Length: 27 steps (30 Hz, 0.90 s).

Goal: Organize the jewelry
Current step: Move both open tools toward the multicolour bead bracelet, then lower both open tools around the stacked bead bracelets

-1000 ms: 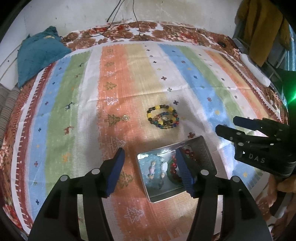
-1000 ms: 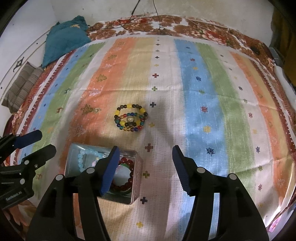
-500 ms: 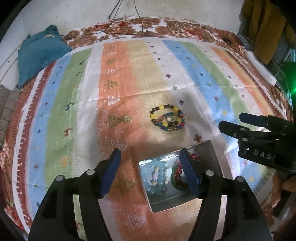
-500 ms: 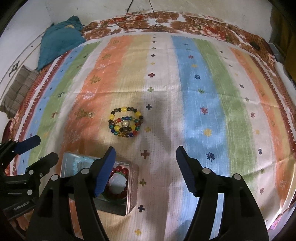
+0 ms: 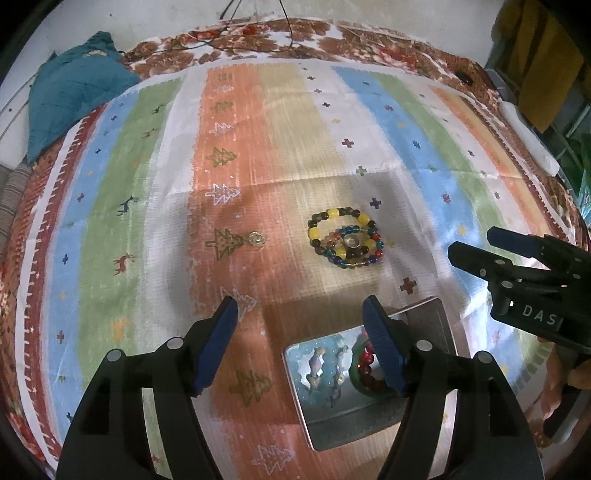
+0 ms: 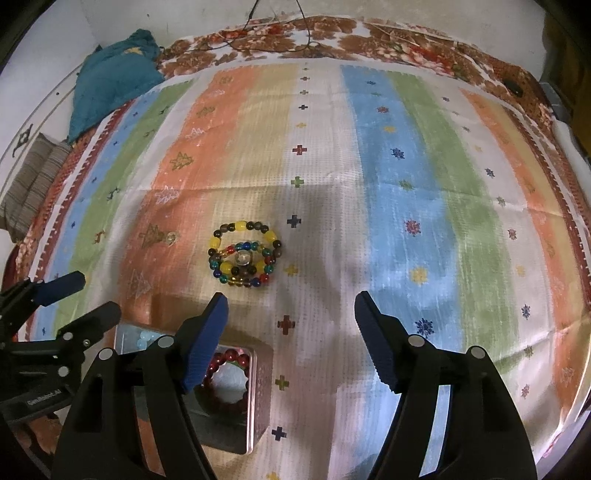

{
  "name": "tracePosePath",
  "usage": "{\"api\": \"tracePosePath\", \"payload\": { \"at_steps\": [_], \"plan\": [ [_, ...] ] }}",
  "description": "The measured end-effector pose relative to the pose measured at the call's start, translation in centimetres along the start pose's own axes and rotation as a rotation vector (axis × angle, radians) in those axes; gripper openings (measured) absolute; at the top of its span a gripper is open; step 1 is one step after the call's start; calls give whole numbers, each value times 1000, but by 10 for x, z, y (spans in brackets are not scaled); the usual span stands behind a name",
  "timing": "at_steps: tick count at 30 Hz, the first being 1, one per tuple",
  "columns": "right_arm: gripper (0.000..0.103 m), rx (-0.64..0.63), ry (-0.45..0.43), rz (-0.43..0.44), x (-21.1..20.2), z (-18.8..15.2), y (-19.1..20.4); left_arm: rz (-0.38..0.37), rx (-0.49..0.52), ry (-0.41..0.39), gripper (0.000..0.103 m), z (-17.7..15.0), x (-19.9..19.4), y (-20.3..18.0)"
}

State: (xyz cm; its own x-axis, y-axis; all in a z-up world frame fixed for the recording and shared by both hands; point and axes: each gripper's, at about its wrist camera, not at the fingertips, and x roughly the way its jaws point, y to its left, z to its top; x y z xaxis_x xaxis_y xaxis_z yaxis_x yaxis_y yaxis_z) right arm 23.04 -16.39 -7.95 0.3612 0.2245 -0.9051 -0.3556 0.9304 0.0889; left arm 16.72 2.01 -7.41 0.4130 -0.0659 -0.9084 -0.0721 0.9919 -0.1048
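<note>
A pile of coloured bead bracelets (image 5: 345, 238) (image 6: 243, 254) lies on the striped cloth with a small round metal piece on top. A small clear piece (image 5: 256, 239) (image 6: 171, 236) lies to its left. An open metal tin (image 5: 430, 314) (image 6: 260, 387) holds a pale blue bracelet (image 5: 321, 373) and a red bracelet (image 5: 369, 365) (image 6: 231, 360). My left gripper (image 5: 301, 325) hovers short of the pile, over the tin's far left side, its jaws opening with nothing between them. My right gripper (image 6: 291, 306) hangs open and empty just right of the tin.
A teal cloth (image 5: 74, 96) (image 6: 110, 81) lies at the far left corner, a folded striped cloth (image 6: 33, 177) beside it. Cables (image 5: 258, 33) trail at the far edge. A white object (image 5: 528, 136) sits at the right edge.
Both grippers have moved forward over the cloth, so the tin has slid lower in both views. Both pairs of jaws have spread wider.
</note>
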Motion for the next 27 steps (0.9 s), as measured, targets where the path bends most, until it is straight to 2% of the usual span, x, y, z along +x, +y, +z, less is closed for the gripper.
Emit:
{"api": "tracePosePath", "payload": {
  "at_steps": [17, 27],
  "plan": [
    [71, 3, 51, 6, 35, 21, -3, -44, -16, 46, 70, 18, 32, 6],
    [71, -1, 56, -5, 54, 37, -5, -35, 3, 78, 70, 27, 53, 7]
  ]
}}
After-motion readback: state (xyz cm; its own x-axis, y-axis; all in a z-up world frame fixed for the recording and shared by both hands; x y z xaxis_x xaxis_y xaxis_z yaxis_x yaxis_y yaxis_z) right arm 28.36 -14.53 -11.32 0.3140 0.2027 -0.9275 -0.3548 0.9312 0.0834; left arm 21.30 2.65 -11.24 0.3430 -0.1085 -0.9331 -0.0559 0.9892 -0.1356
